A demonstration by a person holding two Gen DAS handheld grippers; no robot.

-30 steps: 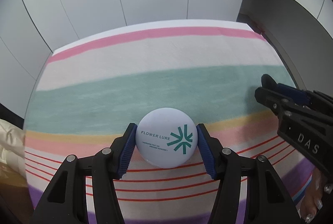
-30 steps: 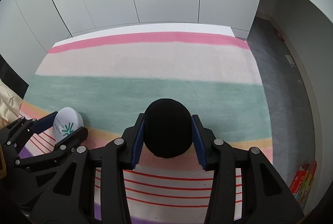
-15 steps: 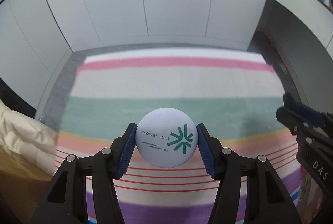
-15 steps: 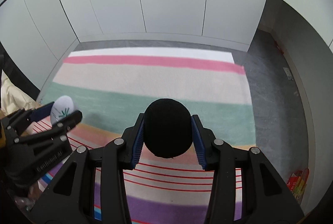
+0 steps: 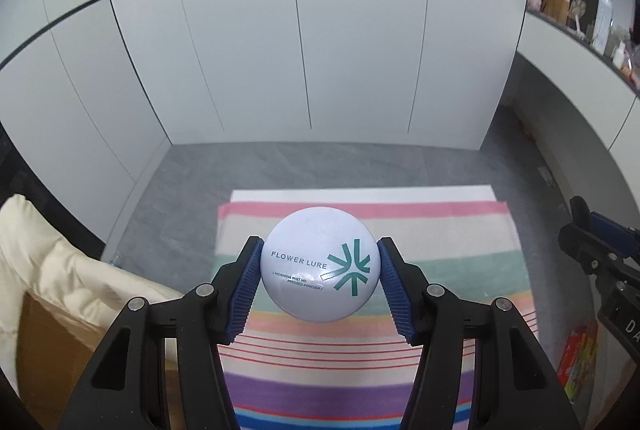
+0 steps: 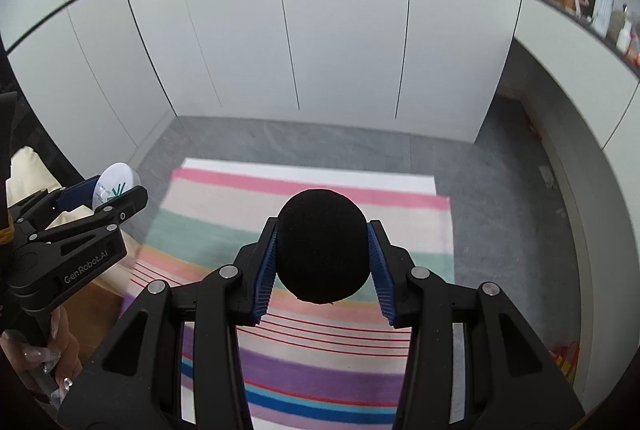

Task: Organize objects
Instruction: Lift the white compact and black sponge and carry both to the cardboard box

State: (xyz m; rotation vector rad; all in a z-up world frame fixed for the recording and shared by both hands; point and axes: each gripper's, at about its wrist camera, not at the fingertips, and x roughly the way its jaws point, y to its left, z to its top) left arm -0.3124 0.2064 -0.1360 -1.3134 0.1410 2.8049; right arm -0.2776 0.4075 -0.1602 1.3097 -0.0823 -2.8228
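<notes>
My left gripper (image 5: 319, 276) is shut on a round white powder compact (image 5: 319, 264) printed "FLOWER LURE" with a teal mark, held high above the striped rug (image 5: 440, 250). My right gripper (image 6: 322, 262) is shut on a round black puff-like object (image 6: 322, 246), also held high over the rug (image 6: 224, 202). The left gripper with the compact (image 6: 114, 186) shows at the left of the right wrist view. The right gripper's fingers (image 5: 600, 250) show at the right edge of the left wrist view.
White cabinet doors (image 5: 300, 50) stand beyond the grey floor (image 5: 192, 190). A cream cushion (image 5: 52, 270) on a brown box (image 5: 52, 362) lies at the left. A shelf with bottles and boxes (image 5: 592, 18) runs along the right. A colourful box (image 5: 578, 362) lies on the floor at right.
Both grippers have risen well above the rug with their objects still held; the rug looks smaller and more floor, cabinets and shelf have come into view.
</notes>
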